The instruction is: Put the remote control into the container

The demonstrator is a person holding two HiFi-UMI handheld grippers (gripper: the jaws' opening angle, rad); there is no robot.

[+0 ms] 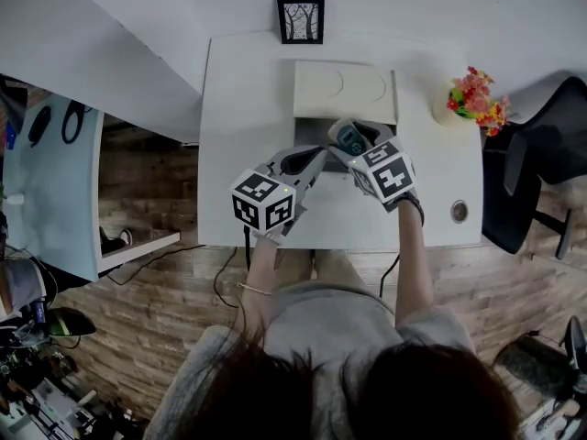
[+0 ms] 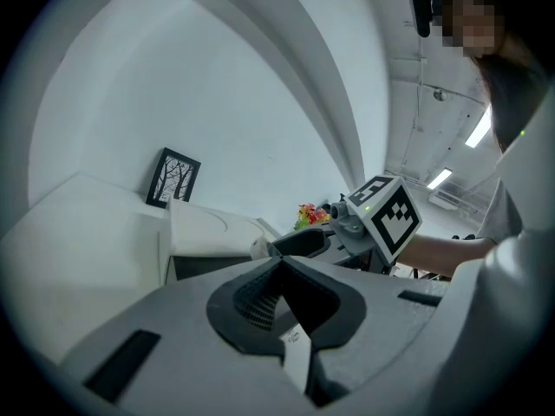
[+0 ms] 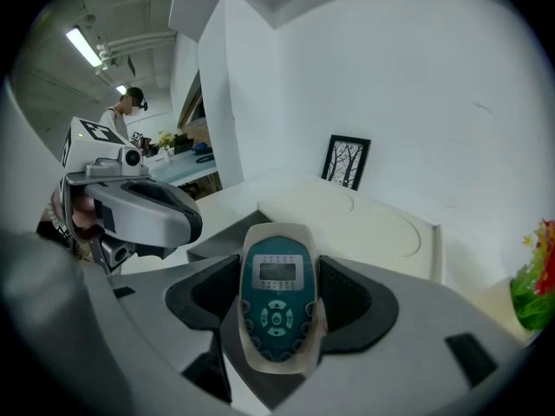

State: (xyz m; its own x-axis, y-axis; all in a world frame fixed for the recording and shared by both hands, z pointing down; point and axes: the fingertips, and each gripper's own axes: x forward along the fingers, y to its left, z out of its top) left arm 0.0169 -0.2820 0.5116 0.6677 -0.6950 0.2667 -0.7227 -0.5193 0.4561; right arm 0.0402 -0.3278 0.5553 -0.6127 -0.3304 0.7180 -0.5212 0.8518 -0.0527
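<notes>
The right gripper [image 3: 279, 323] squeezes the remote control [image 3: 277, 276] between its two jaws. The buttons face up and the screen end points away. The remote is up in the air, just in front of the cream container [image 1: 344, 90] on the white table [image 1: 243, 108]. The left gripper [image 2: 282, 295] is pressed closed with nothing in it, and it hangs just beside the right one.

The job now, I think, is to get the remote into the dark opening [image 1: 310, 133] on the near side of the container. To do it well, go slow and point the front end of the remote straight at the hole. Hold it level so it does not bump the cream top (that part looks like a lid, but I cannot tell for sure). Let go only when most of the remote is inside and resting on something. The left gripper can wait off to the side, or hold the container so it does not slide.
</notes>
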